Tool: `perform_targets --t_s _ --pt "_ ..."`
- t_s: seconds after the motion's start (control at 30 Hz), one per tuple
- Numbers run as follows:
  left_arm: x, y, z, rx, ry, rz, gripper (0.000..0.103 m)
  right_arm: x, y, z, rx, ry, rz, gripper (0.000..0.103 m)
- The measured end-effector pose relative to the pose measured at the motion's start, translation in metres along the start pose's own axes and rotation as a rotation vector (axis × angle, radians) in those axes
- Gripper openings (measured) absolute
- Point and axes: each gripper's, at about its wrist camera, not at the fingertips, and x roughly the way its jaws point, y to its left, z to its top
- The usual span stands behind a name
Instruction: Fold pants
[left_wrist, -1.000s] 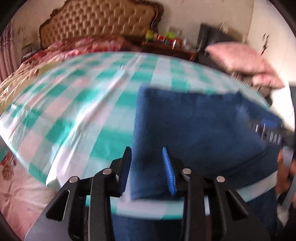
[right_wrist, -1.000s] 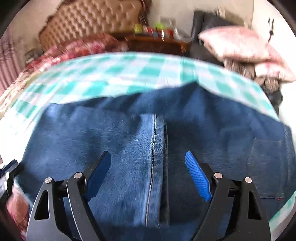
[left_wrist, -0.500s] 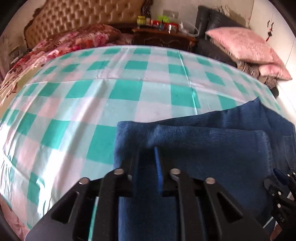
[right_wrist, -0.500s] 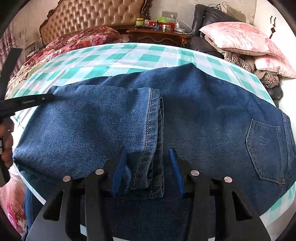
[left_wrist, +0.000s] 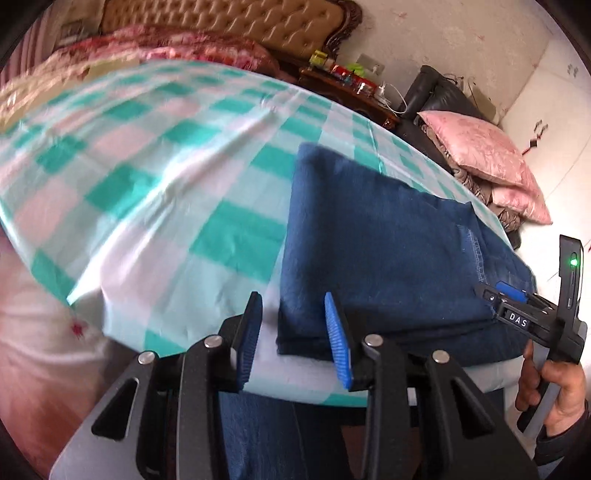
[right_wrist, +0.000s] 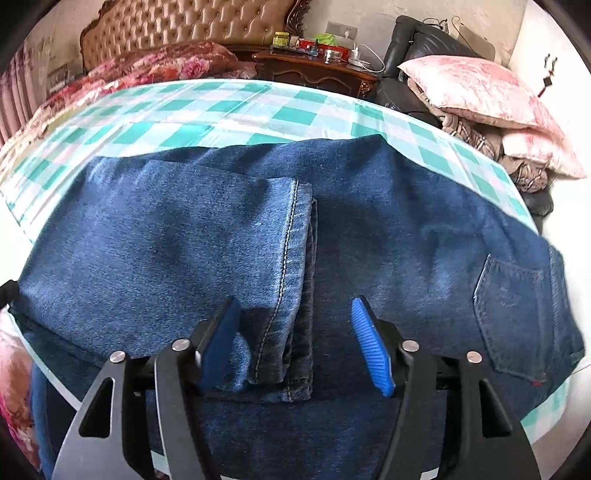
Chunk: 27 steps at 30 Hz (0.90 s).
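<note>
Dark blue jeans (right_wrist: 406, 240) lie on a green-and-white checked tablecloth (right_wrist: 221, 110), with the leg ends folded back over the seat. The stitched hem (right_wrist: 291, 236) runs down the middle of the right wrist view, and a back pocket (right_wrist: 513, 306) is at the right. My right gripper (right_wrist: 295, 343) is open, its fingers either side of the hem's near corner, holding nothing. My left gripper (left_wrist: 291, 339) is open and empty at the near left corner of the folded jeans (left_wrist: 376, 251). The right gripper (left_wrist: 517, 306) also shows in the left wrist view at the jeans' right edge.
The table's near edge (left_wrist: 295, 395) is just ahead of the left gripper. Behind the table are a bed with a tufted headboard (right_wrist: 184, 29), a wooden nightstand (right_wrist: 314, 70) with bottles, and pink pillows (right_wrist: 476, 92) on a dark sofa.
Both grippers were shut on the jeans half a second ago. Both have opened and let go. The left gripper has drawn back to the left corner, and the folded leg lies flat.
</note>
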Motion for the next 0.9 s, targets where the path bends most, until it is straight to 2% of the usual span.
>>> perform_targets --t_s 0.1,0.2,0.23,0.33,0.37,0.47,0.6,0.7,0.8,0.9 --pt "0.001 0.000 -0.003 -0.024 0.015 -0.062 0.033 -0.014 0.006 0.010 -0.023 -0.027 -0.018 0.061" --pt "0.002 0.005 -0.003 -0.048 0.015 -0.083 0.032 -0.033 0.023 0.031 -0.063 -0.059 0.034 0.062" --pt "0.002 0.009 -0.003 -0.066 0.016 -0.089 0.025 -0.039 0.036 0.043 -0.076 -0.055 0.083 0.063" --pt "-0.002 0.005 -0.002 -0.027 0.004 -0.074 0.018 -0.045 0.071 0.072 -0.111 -0.017 0.233 0.070" --pt "-0.006 -0.001 -0.001 0.002 -0.014 -0.063 0.016 -0.043 0.083 0.080 -0.122 0.009 0.275 0.074" --pt "-0.013 -0.013 0.002 0.040 -0.048 -0.040 0.015 -0.033 0.124 0.105 -0.151 0.106 0.347 0.074" --pt "-0.017 -0.021 0.001 0.077 -0.067 -0.003 0.015 -0.021 0.171 0.126 -0.220 0.175 0.346 0.074" --pt "-0.019 -0.023 0.001 0.086 -0.078 0.006 0.015 -0.006 0.201 0.125 -0.264 0.236 0.334 0.073" --pt "-0.022 -0.025 0.001 0.091 -0.089 0.004 0.015 0.009 0.216 0.121 -0.289 0.279 0.313 0.072" --pt "-0.026 -0.026 0.000 0.086 -0.102 -0.005 0.014 0.018 0.221 0.118 -0.294 0.280 0.273 0.072"
